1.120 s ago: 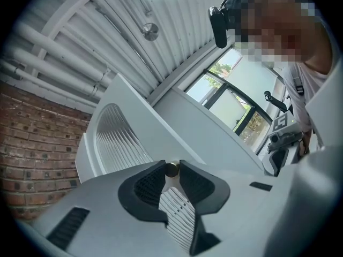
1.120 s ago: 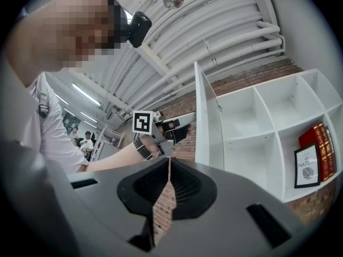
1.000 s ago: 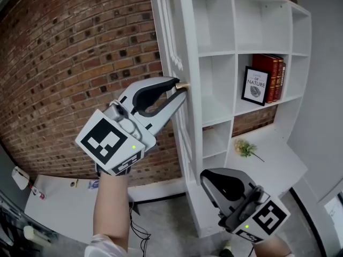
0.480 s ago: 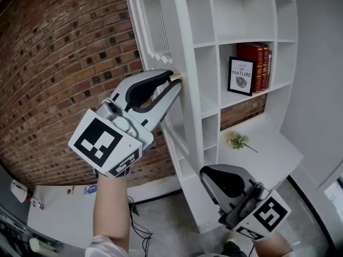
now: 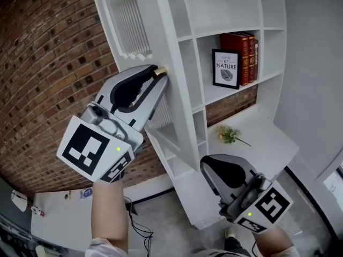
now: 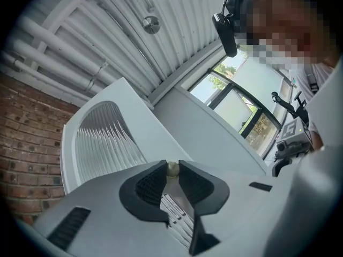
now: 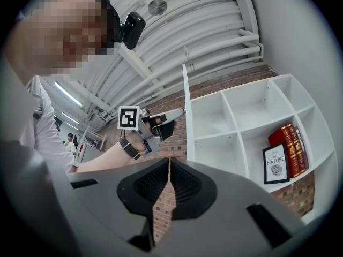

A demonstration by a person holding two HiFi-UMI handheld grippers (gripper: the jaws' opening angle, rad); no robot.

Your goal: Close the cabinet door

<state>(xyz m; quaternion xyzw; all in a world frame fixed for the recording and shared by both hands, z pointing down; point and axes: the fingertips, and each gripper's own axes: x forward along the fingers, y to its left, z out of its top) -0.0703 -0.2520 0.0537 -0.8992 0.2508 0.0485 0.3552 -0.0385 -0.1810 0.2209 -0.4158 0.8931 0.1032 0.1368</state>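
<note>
The white cabinet door (image 5: 126,25), with a ribbed glass panel, stands partly open against the shelf unit (image 5: 187,90). My left gripper (image 5: 159,75) is on its small brass knob (image 5: 161,72). In the left gripper view the knob (image 6: 172,168) sits between the two black pads, which press on it as the jaws are closing. My right gripper (image 5: 206,167) hangs low in front of the cabinet base, shut with nothing in it. In the right gripper view its tips (image 7: 169,162) meet, and the door's edge (image 7: 186,106) shows end-on.
The open shelves hold red books (image 5: 244,55), a framed print (image 5: 225,68) and a small flower sprig (image 5: 229,134) on the lower ledge. A brick wall (image 5: 48,63) lies behind the door. A white table (image 5: 59,213) stands at the lower left.
The door has swung further toward the shelf unit with my left gripper still on its knob. The right gripper has stayed low and drifted slightly.
</note>
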